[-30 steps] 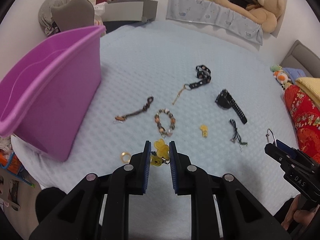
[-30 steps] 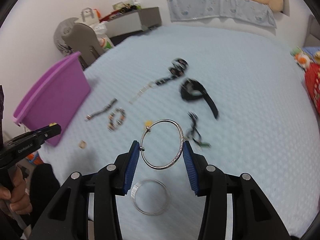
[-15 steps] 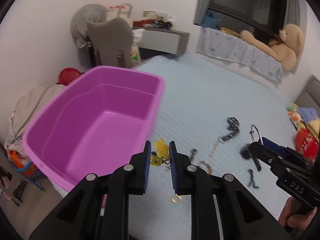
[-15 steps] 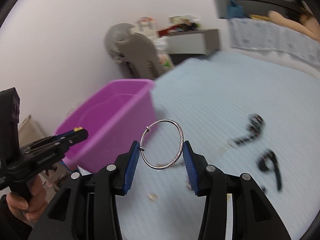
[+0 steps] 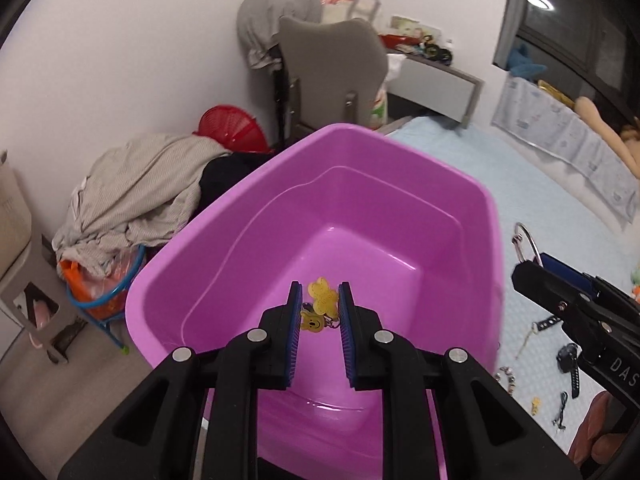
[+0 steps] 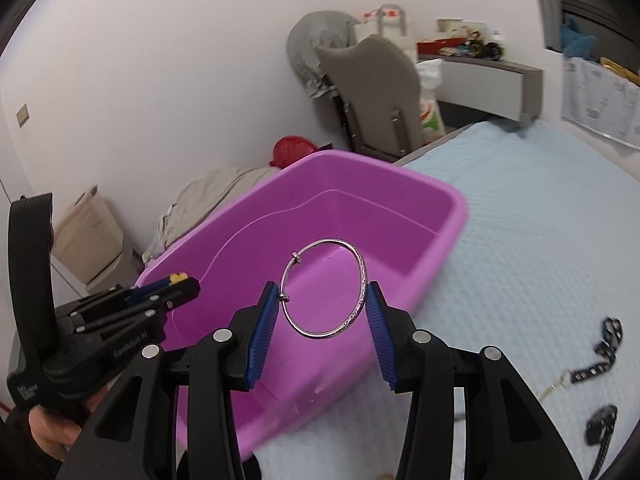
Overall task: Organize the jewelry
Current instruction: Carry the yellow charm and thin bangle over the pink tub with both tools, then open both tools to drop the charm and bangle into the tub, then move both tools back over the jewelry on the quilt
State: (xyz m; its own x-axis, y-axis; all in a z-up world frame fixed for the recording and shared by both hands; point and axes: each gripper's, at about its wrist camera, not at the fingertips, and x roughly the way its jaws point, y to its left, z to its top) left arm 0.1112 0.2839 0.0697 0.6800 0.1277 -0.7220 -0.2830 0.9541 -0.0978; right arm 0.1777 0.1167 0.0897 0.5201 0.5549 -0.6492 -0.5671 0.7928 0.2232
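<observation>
A purple plastic tub [image 5: 400,184] [image 6: 440,220] stands on the left edge of the pale blue bed. My left gripper [image 5: 320,300] hangs over the inside of the tub, shut on a yellow bear charm [image 5: 320,304]. My right gripper [image 6: 324,304] is shut on a silver bangle [image 6: 362,276], held upright above the tub's near rim. The left gripper [image 6: 182,286] also shows in the right wrist view, over the tub's left rim, with yellow at its tip. In the left wrist view the right gripper [image 5: 528,268] is at the tub's right side, the bangle [image 5: 524,240] sticking up from it.
More jewelry lies on the bed: a black chain [image 6: 608,340], a black watch [image 5: 570,360] and small pieces [image 5: 536,402]. Beyond the tub are a pile of clothes [image 5: 132,192], a red basket [image 5: 228,128], a grey chair [image 5: 332,64] and a grey desk [image 6: 492,76].
Both grippers have swung left and upward from over the bed's jewelry to the purple tub, each keeping its piece. The tub has grown large in both views.
</observation>
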